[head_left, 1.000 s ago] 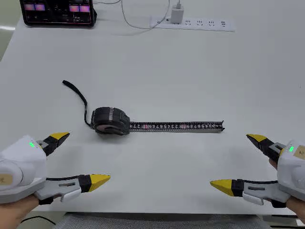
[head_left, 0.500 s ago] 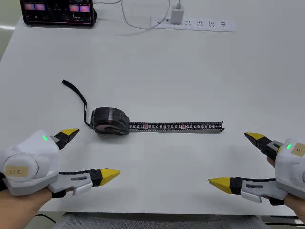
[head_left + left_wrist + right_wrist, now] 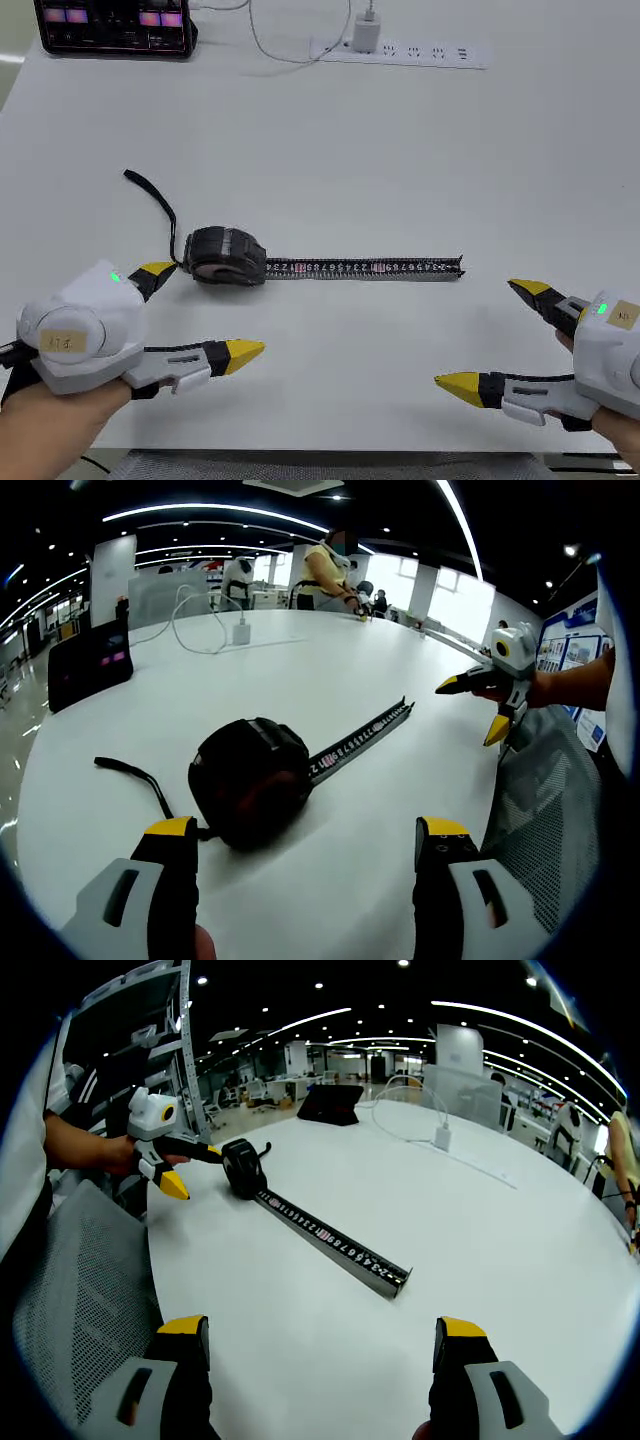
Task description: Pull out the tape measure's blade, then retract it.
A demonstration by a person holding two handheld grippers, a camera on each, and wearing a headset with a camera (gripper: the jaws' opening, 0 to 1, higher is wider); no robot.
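A black tape measure case (image 3: 225, 256) lies on the white table (image 3: 330, 150), with its blade (image 3: 362, 268) drawn out to the right and lying flat, ending in a hook (image 3: 459, 266). A black wrist strap (image 3: 153, 205) trails off to the case's left. My left gripper (image 3: 205, 312) is open just in front of and left of the case (image 3: 250, 780), which sits between and beyond its yellow-tipped fingers (image 3: 172, 830). My right gripper (image 3: 495, 338) is open near the blade's hook end (image 3: 392, 1281), holding nothing. The blade (image 3: 325, 1237) runs away toward the case (image 3: 243, 1165).
A black device with lit screens (image 3: 115, 25) sits at the table's far left corner. A white power strip (image 3: 400, 50) with a plugged charger and cable lies along the far edge. The table's near edge runs just under both grippers.
My left gripper has moved forward and right, closer to the tape measure case. The right gripper has hardly moved. The tape measure and its blade lie as before.
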